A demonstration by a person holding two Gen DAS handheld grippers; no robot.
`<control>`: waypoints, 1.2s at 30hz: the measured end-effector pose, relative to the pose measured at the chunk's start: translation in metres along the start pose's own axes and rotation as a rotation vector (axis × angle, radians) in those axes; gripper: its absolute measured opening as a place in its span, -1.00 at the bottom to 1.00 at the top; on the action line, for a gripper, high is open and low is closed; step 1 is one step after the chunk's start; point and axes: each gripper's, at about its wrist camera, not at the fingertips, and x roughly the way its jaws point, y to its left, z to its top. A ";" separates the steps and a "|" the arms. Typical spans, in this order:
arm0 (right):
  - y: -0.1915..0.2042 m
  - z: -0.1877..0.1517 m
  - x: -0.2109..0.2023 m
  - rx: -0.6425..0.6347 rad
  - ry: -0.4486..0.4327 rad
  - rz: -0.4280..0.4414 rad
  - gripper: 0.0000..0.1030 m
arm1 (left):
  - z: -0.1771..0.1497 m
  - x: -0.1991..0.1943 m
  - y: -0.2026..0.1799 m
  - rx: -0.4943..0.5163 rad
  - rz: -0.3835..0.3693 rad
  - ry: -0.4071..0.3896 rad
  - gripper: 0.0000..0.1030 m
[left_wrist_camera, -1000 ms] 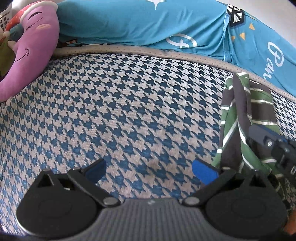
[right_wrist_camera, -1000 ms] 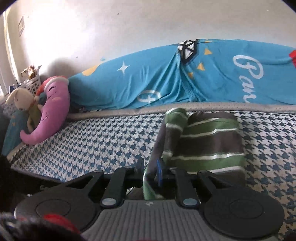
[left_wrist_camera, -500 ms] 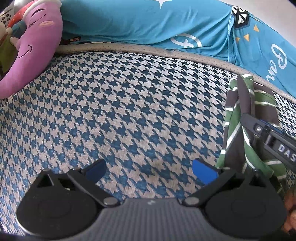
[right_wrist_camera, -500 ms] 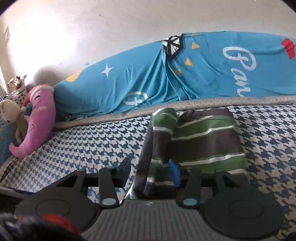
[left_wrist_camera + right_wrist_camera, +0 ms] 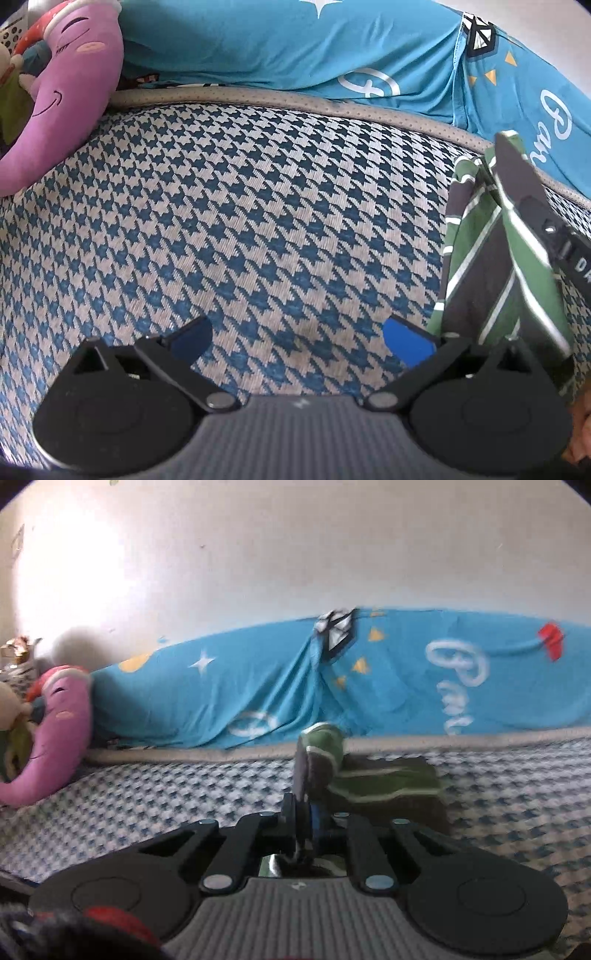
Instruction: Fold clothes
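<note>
1. Two tongs in play: my right tongs (image 5: 303,821) are pinched tight on one edge of the green-and-grey striped knit garment (image 5: 384,781), lifting it off the blue-and-white houndstooth bed cover (image 5: 236,206); the rest lies folded near the bed's far edge.
2. My left tongs (image 5: 297,338) gape wide, holding nothing, just beside the garment.
3. Risk: a one-sided lift could let the folded layers slide apart.
4. Risk: a thin pinch may slip mid-swing.
5. Risk: it drifts onto the turquoise printed blanket (image 5: 258,686).
</note>
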 end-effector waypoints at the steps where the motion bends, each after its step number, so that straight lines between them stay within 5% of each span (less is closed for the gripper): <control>1: -0.001 -0.001 0.004 0.010 0.026 0.030 -0.74 | 0.000 0.001 0.000 0.002 0.003 0.001 1.00; 6: -0.004 0.002 -0.002 0.040 0.035 0.075 -0.46 | -0.001 0.001 0.001 -0.001 0.003 -0.002 1.00; 19: -0.047 -0.008 -0.052 -0.034 0.099 0.084 -0.27 | -0.011 0.002 -0.025 0.070 0.006 -0.001 1.00; 28: -0.055 -0.028 -0.056 -0.055 0.187 0.174 -0.09 | -0.012 0.009 -0.040 0.077 0.019 0.019 1.00; 32: -0.051 -0.036 -0.052 -0.085 0.206 0.173 -0.11 | -0.013 0.012 -0.044 0.081 0.026 0.028 1.00; 36: -0.043 -0.039 -0.051 -0.115 0.213 0.186 -0.72 | -0.012 0.011 -0.044 0.073 0.024 0.026 1.00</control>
